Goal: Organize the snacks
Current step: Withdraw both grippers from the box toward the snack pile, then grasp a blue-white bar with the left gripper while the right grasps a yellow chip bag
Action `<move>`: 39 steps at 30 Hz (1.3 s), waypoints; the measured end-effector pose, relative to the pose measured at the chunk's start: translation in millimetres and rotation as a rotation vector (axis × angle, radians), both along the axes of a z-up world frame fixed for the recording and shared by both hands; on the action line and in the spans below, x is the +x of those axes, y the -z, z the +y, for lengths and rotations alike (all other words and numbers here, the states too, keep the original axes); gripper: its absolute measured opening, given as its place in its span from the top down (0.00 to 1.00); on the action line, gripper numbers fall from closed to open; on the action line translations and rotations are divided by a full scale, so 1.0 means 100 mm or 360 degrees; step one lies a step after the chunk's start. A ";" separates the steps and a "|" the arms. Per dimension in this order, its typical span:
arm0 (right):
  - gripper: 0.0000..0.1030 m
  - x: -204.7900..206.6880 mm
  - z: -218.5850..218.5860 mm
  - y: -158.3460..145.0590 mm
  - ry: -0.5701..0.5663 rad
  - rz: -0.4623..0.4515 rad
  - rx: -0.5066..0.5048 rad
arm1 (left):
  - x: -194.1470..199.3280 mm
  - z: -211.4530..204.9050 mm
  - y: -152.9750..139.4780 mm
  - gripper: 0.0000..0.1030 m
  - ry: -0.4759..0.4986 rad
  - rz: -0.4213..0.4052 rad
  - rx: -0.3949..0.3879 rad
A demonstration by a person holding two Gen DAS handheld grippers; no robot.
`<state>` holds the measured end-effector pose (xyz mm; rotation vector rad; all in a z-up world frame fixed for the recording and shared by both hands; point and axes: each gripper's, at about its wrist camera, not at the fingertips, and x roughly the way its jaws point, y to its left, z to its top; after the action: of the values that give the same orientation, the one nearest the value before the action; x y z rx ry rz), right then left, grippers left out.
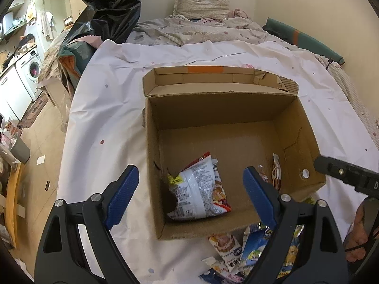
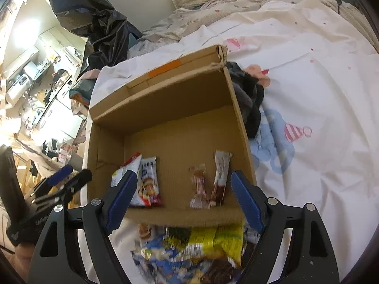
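An open cardboard box [image 1: 298, 127] sits on a white sheet on the bed; it also shows in the right wrist view [image 2: 165, 94]. Inside lies a white and red snack bag [image 1: 199, 189] at the near left, also in the right wrist view [image 2: 148, 182], and two small wrapped bars [image 2: 210, 182] at the near right, also in the left wrist view [image 1: 276, 172]. A pile of loose snack packets [image 1: 251, 250] lies on the sheet before the box, also in the right wrist view [image 2: 189, 246]. My left gripper [image 1: 190, 196] is open and empty above the box's near edge. My right gripper [image 2: 183, 196] is open and empty over the box's near wall.
A dark cloth [image 2: 248, 101] lies against the box's right side. Rumpled bedding and a pillow [image 1: 201, 4] lie at the bed's far end. A black plastic bag [image 1: 106, 7] stands at the bed's left. The floor and a washing machine [image 1: 30, 68] are far left.
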<state>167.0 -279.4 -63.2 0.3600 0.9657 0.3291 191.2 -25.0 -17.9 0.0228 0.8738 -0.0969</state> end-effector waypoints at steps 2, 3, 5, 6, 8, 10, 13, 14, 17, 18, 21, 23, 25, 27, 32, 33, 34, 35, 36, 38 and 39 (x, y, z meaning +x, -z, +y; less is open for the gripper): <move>0.18 -0.10 -0.01 -0.04 -0.0018 -0.0012 -0.0018 | -0.07 0.03 -0.02 0.15 0.0010 0.0004 -0.0024; 0.18 -0.14 -0.01 -0.05 -0.0021 -0.0021 -0.0030 | -0.09 0.04 -0.02 0.15 0.0007 0.0013 -0.0032; 0.18 -0.23 -0.01 -0.07 -0.0020 -0.0026 -0.0036 | -0.15 0.08 -0.02 0.15 -0.0008 0.0031 -0.0059; 0.18 -0.28 -0.02 -0.06 -0.0016 -0.0019 -0.0026 | -0.17 0.10 -0.02 0.15 -0.0018 0.0036 -0.0069; 0.18 -0.35 -0.03 -0.05 -0.0006 -0.0011 -0.0016 | -0.22 0.12 -0.01 0.15 -0.0034 0.0051 -0.0074; 0.18 -0.42 -0.05 -0.05 0.0007 0.0001 -0.0007 | -0.28 0.14 0.02 0.15 -0.0045 0.0071 -0.0082; 0.18 -0.52 -0.09 -0.02 0.0038 0.0026 0.0003 | -0.35 0.16 0.07 0.15 -0.0072 0.0114 -0.0099; 0.18 -0.55 -0.12 -0.01 0.0053 0.0039 0.0013 | -0.37 0.16 0.10 0.15 -0.0082 0.0126 -0.0098; 0.18 -0.63 -0.17 0.03 0.0081 0.0077 0.0045 | -0.41 0.16 0.17 0.15 -0.0110 0.0175 -0.0095; 0.18 -0.66 -0.20 0.03 0.0100 0.0075 0.0063 | -0.42 0.16 0.19 0.15 -0.0116 0.0189 -0.0096; 0.18 -0.72 -0.26 -0.01 0.0139 0.0041 0.0106 | -0.45 0.13 0.23 0.15 -0.0120 0.0199 -0.0091; 0.18 -0.72 -0.28 0.01 0.0145 0.0062 0.0132 | -0.47 0.12 0.25 0.15 -0.0127 0.0198 -0.0093; 0.18 -0.70 -0.32 0.06 0.0172 0.0107 0.0197 | -0.51 0.13 0.29 0.15 -0.0145 0.0205 -0.0087; 0.18 -0.68 -0.34 0.10 0.0186 0.0140 0.0238 | -0.53 0.12 0.36 0.15 -0.0149 0.0234 -0.0059; 0.18 -0.61 -0.36 0.18 0.0208 0.0198 0.0302 | -0.56 0.11 0.64 0.16 -0.0150 0.0417 -0.0124; 0.18 -0.61 -0.35 0.20 0.0212 0.0207 0.0306 | -0.57 0.11 0.70 0.18 -0.0166 0.0467 -0.0148; 0.18 -0.61 -0.35 0.21 0.0212 0.0212 0.0305 | -0.59 0.11 0.77 0.18 -0.0192 0.0516 -0.0170; 0.18 -0.60 -0.34 0.21 0.0212 0.0214 0.0302 | -0.63 0.11 0.87 0.18 -0.0235 0.0586 -0.0196; 0.18 -0.61 -0.34 0.22 0.0211 0.0211 0.0299 | -0.67 0.12 0.97 0.20 -0.0273 0.0660 -0.0236; 0.18 -0.62 -0.34 0.21 0.0210 0.0205 0.0293 | -0.76 0.14 1.12 0.32 -0.0326 0.0764 -0.0301; 0.18 -0.61 -0.34 0.21 0.0210 0.0205 0.0293 | -0.81 0.16 1.21 0.39 -0.0372 0.0824 -0.0329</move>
<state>105.5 -313.2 -84.4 0.6165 1.0351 0.2775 110.0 -8.9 -138.4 -0.3094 1.3723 0.0290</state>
